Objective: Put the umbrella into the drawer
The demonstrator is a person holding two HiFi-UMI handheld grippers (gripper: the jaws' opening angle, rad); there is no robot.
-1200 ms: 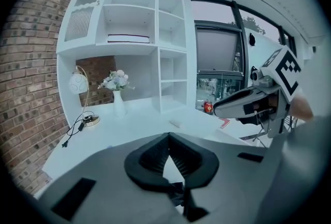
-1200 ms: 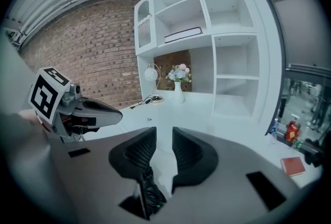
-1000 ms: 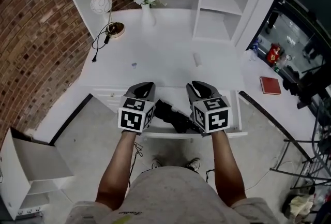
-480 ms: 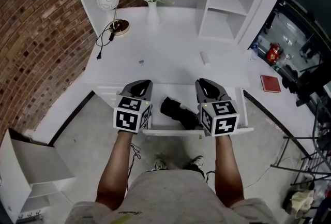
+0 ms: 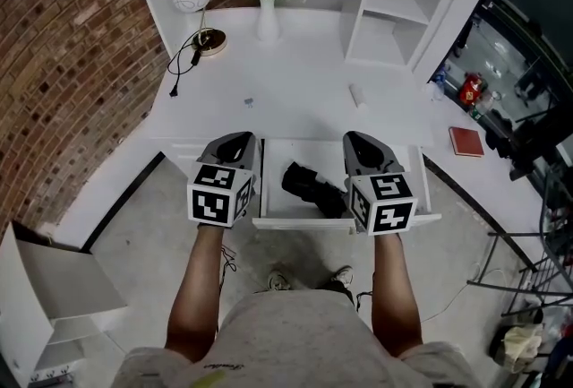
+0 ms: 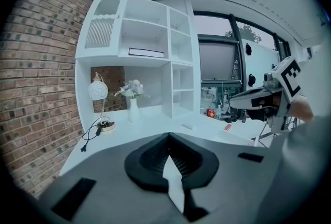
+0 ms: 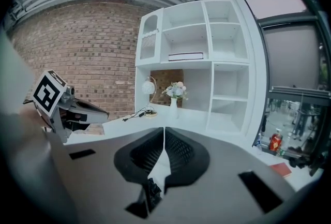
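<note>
Folded black umbrella [image 5: 313, 186] lies inside the open drawer [image 5: 269, 218] under the white table [image 5: 295, 90]. Left claw [image 5: 235, 141] and right claw [image 5: 358, 139] both clenched, empty, above the drawer front. Umbrella likely light, soft fabric over a stiff shaft - best gripped mid-body.

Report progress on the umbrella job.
Done: the umbrella lies inside the open drawer. In hand: nothing; the left gripper is shut and empty, and the right gripper has just closed its jaws on nothing. Left: perhaps only pushing the drawer shut.
</note>
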